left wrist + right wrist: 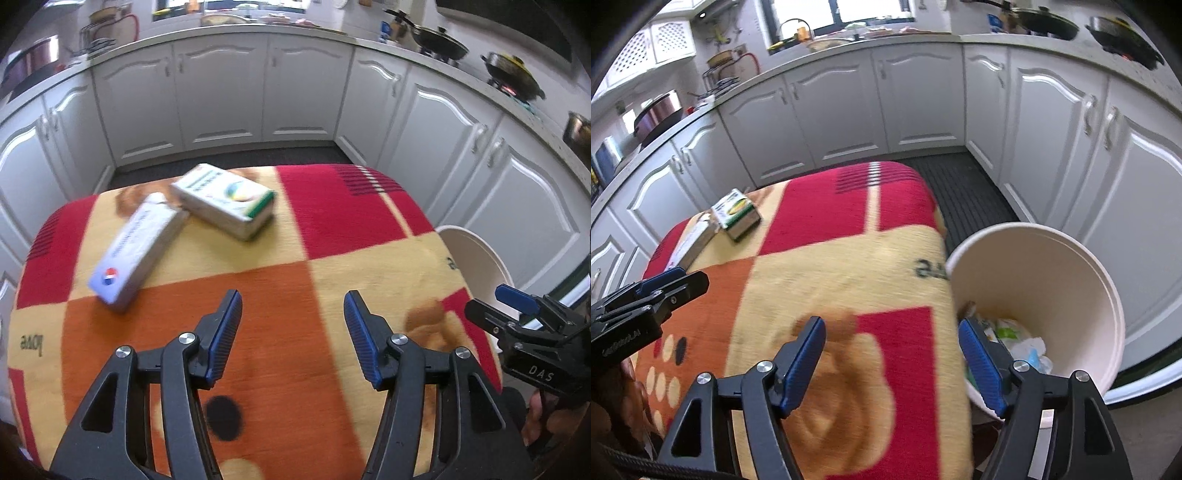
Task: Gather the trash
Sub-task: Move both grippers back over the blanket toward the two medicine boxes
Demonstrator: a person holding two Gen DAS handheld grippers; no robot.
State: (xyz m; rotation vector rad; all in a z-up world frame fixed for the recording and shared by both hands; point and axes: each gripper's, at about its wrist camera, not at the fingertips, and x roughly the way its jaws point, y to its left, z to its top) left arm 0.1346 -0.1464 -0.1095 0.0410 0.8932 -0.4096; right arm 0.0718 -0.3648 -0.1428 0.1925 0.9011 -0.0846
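Two cardboard boxes lie on the chequered red, orange and cream cloth (280,295) of a small table. The long white and blue box (138,251) lies at the left, and the white box with a green end (225,201) touches its far tip. My left gripper (293,325) hovers over the orange square, nearer than both boxes, open and empty. The right gripper (892,350) is open and empty at the table's right edge, beside the white bin (1071,280). Crumpled wrappers (1019,339) lie in the bin. In the right wrist view the two boxes (735,214) sit far left.
White kitchen cabinets (221,92) ring the table, with a dark floor mat (960,192) between them. Pans (439,40) stand on a stove at the upper right and a pot (659,110) on the left counter. The right gripper's body (535,339) shows at the right edge of the left wrist view.
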